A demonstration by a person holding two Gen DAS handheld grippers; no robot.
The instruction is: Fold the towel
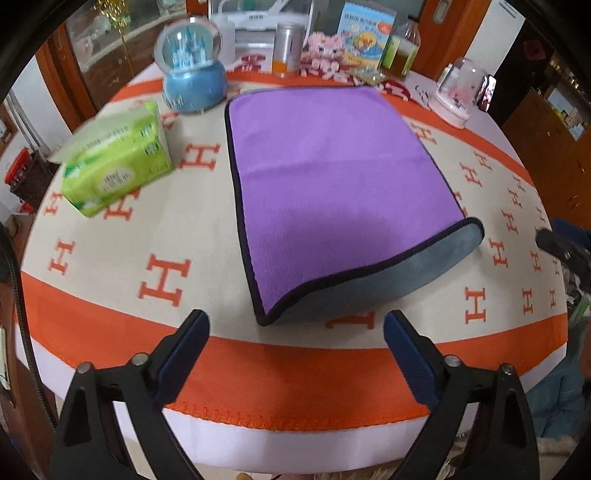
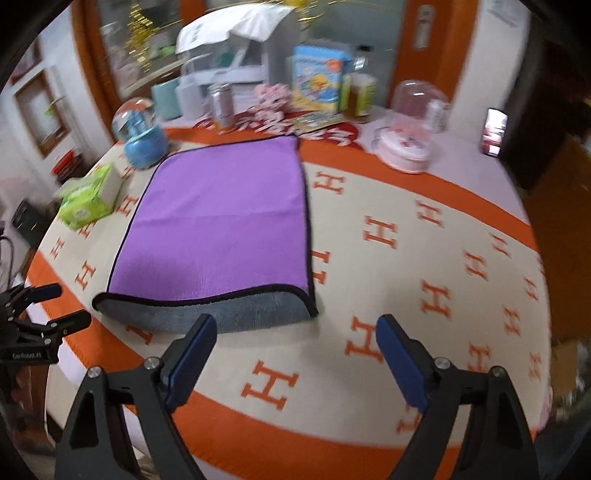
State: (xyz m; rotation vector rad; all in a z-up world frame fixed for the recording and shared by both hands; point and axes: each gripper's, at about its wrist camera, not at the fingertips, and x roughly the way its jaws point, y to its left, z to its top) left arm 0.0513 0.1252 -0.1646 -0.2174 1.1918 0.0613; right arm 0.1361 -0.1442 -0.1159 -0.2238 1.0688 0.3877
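Note:
A purple towel (image 1: 332, 177) with a dark hem and a grey underside lies on the orange and cream table cover; it also shows in the right wrist view (image 2: 221, 221). It looks folded over once, with the grey layer (image 1: 369, 284) showing along its near edge. My left gripper (image 1: 295, 332) is open and empty, hovering just short of the towel's near edge. My right gripper (image 2: 295, 336) is open and empty, near the towel's near right corner (image 2: 310, 310). The right gripper shows at the right edge of the left wrist view (image 1: 557, 247). The left gripper shows at the left edge of the right wrist view (image 2: 44, 306).
A green tissue pack (image 1: 114, 166) lies left of the towel. A blue snow globe (image 1: 192, 70) stands behind it. A metal can (image 1: 286, 48), a pink toy (image 1: 325, 51), a box (image 1: 365, 33), a bottle (image 1: 400, 48) and a clear dome (image 1: 458, 92) line the back.

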